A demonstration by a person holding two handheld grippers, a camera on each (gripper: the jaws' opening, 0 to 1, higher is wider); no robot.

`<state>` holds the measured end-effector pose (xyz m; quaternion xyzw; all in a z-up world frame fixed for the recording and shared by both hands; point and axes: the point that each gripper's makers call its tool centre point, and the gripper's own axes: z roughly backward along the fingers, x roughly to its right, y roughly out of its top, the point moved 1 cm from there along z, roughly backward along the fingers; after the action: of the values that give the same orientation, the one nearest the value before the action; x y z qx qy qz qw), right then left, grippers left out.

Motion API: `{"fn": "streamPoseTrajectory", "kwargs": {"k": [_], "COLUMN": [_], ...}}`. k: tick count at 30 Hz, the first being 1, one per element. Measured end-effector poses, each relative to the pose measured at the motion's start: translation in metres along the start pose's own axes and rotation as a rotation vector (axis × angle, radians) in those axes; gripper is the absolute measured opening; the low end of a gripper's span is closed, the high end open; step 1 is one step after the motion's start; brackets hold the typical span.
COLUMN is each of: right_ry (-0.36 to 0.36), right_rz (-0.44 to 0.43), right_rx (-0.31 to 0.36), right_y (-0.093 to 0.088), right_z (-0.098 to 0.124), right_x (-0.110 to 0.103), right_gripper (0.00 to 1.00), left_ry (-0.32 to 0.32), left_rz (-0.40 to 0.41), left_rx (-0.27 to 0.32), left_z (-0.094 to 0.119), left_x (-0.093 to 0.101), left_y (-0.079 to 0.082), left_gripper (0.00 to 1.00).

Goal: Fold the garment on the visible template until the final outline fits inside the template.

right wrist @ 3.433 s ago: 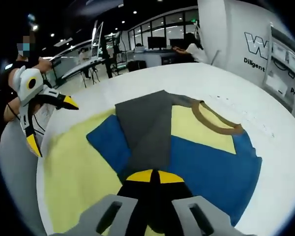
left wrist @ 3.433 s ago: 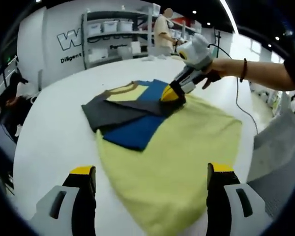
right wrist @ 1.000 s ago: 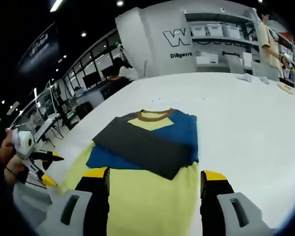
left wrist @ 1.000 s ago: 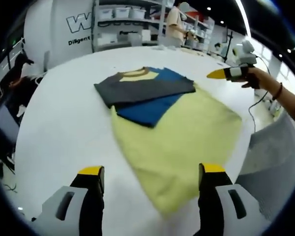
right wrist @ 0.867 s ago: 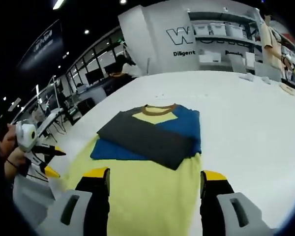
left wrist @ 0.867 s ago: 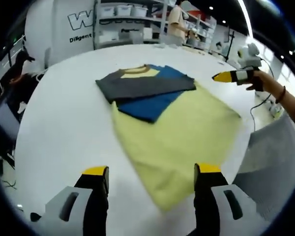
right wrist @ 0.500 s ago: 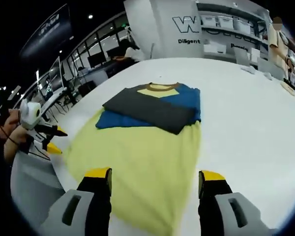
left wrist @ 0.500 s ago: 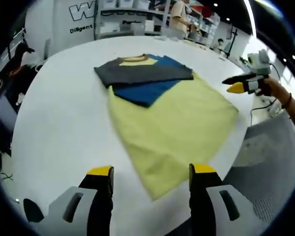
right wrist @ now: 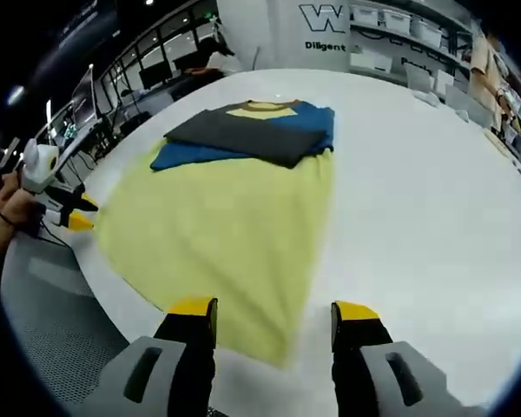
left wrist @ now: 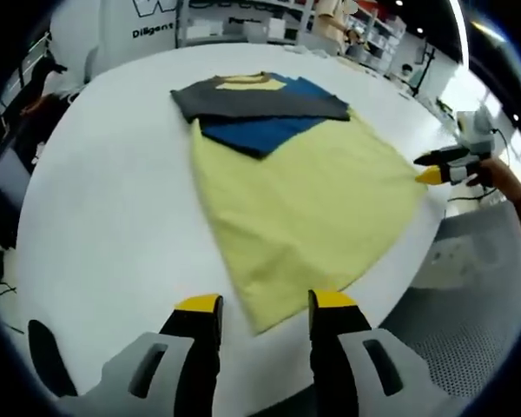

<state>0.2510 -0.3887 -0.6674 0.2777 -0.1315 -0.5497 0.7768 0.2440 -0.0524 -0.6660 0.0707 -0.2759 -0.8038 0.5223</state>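
A T-shirt lies flat on the white round table (left wrist: 104,200). Its body is yellow (left wrist: 304,200) (right wrist: 217,234), the chest blue (left wrist: 260,132), and a grey sleeve (left wrist: 260,102) (right wrist: 243,130) is folded across the chest below the brown collar. My left gripper (left wrist: 265,304) is open, its jaws either side of the near hem corner (left wrist: 260,320). My right gripper (right wrist: 273,309) is open astride the other hem corner (right wrist: 273,347). The right gripper (left wrist: 436,165) also shows beside that hem corner in the left gripper view. At the left edge of the right gripper view is the left gripper (right wrist: 69,213).
The hem lies close to the table's rim (right wrist: 113,326); below it is a grey perforated surface (left wrist: 469,287). Bare white tabletop (right wrist: 425,200) flanks the shirt. Shelves with bins (right wrist: 399,35) and people stand far behind. A hand (left wrist: 504,178) holds the right gripper.
The right gripper let go of the grey sleeve, which now lies folded across the chest. Both grippers drew back and came down to the two hem corners, jaws open.
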Motion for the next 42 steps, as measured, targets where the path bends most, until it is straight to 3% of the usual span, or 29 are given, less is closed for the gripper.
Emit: {"fn": "streamPoseTrajectory", "kwargs": {"k": [7, 11, 15, 18, 22, 29, 33, 42], "right_ry": [-0.028, -0.042, -0.047, -0.072, -0.073, -0.054, -0.043, 0.002], "right_rz": [-0.012, -0.011, -0.03, 0.015, 0.013, 0.141, 0.14, 0.142], "right_rx": [-0.025, -0.029, -0.032, -0.053, -0.067, -0.114, -0.133, -0.197], "right_y": [-0.011, -0.014, -0.015, -0.016, -0.016, -0.021, -0.024, -0.035], "right_z": [0.005, 0.007, 0.007, 0.007, 0.007, 0.008, 0.01, 0.014], "right_x": [0.001, 0.002, 0.001, 0.003, 0.002, -0.005, -0.009, -0.02], "right_gripper": [0.34, 0.19, 0.12, 0.05, 0.03, 0.0, 0.0, 0.0], "left_ry": [0.022, 0.064, 0.063, 0.075, 0.069, 0.068, 0.084, 0.08], "left_rz": [0.047, 0.031, 0.032, 0.03, 0.037, 0.014, -0.05, -0.112], "left_rx": [0.008, -0.017, -0.018, -0.024, -0.029, -0.058, -0.087, -0.132], "left_z": [0.0, 0.001, 0.001, 0.001, 0.001, 0.006, 0.01, 0.02], "left_x": [-0.003, -0.009, -0.009, -0.011, -0.009, -0.01, -0.01, -0.013], "left_y": [-0.002, -0.006, -0.006, -0.007, -0.009, -0.015, -0.02, -0.032], "left_gripper": [0.21, 0.07, 0.05, 0.03, 0.01, 0.01, 0.01, 0.01]}}
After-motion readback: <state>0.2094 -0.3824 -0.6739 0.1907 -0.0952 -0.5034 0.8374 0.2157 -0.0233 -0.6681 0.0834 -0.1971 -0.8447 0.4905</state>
